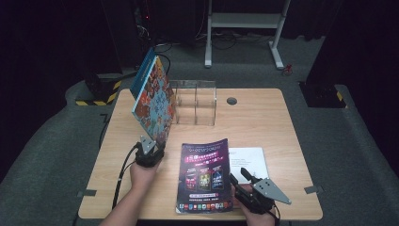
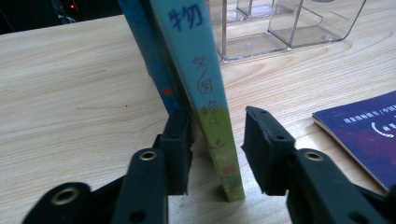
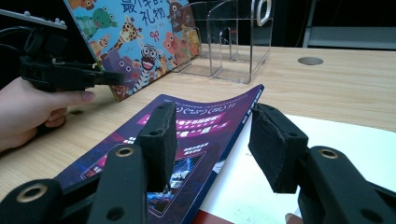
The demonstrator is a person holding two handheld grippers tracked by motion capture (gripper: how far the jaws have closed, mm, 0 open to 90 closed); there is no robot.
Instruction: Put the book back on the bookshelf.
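Two grippers in play, left one first. Left gripper low at the near bottom corner of the picture book, fingers parted around the spine. Left pad right up against the blue back cover, right pad clearly off the front, so no squeeze and nothing actually gripped. Standing on its lower edge on the tabletop, that book, tipped over and leaning toward the clear acrylic stand just behind it. Hard to tell whether touching the stand's wall or not.

Looks like a filing job: book into a slot of that stand. Best to close firmly on the spine low down before any lift, then bring it upright, line it up with a slot and lower gently. Otherwise a real risk of toppling flat.

Bright cover crowded with cartoon animals, giraffe and zebra among them. Thin boards, pale blue spine shading to green at the foot, hand-drawn characters running down it.

Further right, purple magazine lying near the front edge, partly over a white sheet. Right gripper at the magazine's right edge, fingers roughly half open. Curled page edge rising between them, neither pad pressing, so holding nothing.
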